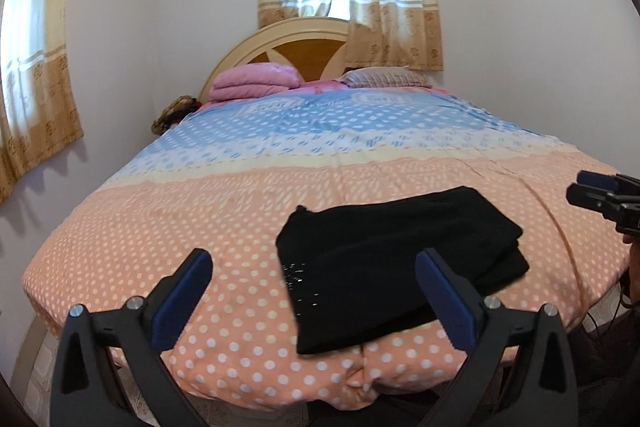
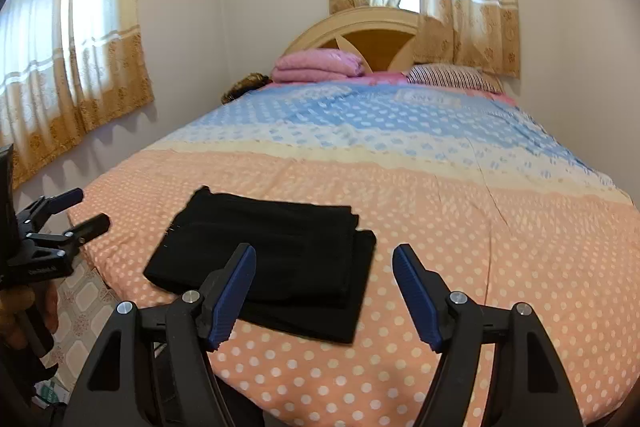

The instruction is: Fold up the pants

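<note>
From the left wrist, the left claw (image 1: 314,291) is gaping empty over the black pants (image 1: 396,259), lying folded on the bed (image 1: 160,227). From the right wrist, the right claw (image 2: 324,291) is hanging apart, holding nothing; folding looks finished.

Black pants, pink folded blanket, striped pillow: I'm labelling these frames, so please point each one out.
black pants (image 2: 272,255): right wrist view, middle of the folded stack.
pink folded blanket (image 2: 316,66): right wrist view, centre of its front.
striped pillow (image 2: 452,77): right wrist view, middle of its top.
</note>
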Tool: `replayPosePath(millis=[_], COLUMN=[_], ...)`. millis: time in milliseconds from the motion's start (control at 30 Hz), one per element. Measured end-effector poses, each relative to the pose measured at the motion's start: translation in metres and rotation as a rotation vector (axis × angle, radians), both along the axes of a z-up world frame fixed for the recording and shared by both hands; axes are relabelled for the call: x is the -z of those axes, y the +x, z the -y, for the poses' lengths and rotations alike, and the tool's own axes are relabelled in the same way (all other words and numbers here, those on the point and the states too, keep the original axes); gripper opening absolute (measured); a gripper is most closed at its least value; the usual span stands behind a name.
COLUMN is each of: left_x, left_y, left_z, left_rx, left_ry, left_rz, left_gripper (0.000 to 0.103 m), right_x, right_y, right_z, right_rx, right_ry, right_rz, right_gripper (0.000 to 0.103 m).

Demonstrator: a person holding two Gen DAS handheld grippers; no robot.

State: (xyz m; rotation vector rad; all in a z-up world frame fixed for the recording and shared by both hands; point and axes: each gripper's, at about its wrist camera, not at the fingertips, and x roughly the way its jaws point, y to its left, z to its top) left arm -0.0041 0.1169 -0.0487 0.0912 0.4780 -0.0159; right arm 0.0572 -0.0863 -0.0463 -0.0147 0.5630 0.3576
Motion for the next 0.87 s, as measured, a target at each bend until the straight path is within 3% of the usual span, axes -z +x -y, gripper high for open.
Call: replayPosePath(millis=[567, 867], left_x=[0.002, 0.003], left_y=[0.000, -0.005], left_z=[0.004, 0.009], left_rx=[0.005, 0.018], left_ry=[-0.070, -0.049], left_rz=[-0.030, 0.004], left_gripper=[0.103, 0.103], right_x=[0.000, -0.002], right_y=[-0.010, -0.013], right_z=[-0.008, -0.010], right_rx=[-0.011, -0.017], right_ry=[-0.011, -0.018], right_rz=[0.019, 0.024], right_gripper=[0.072, 0.072])
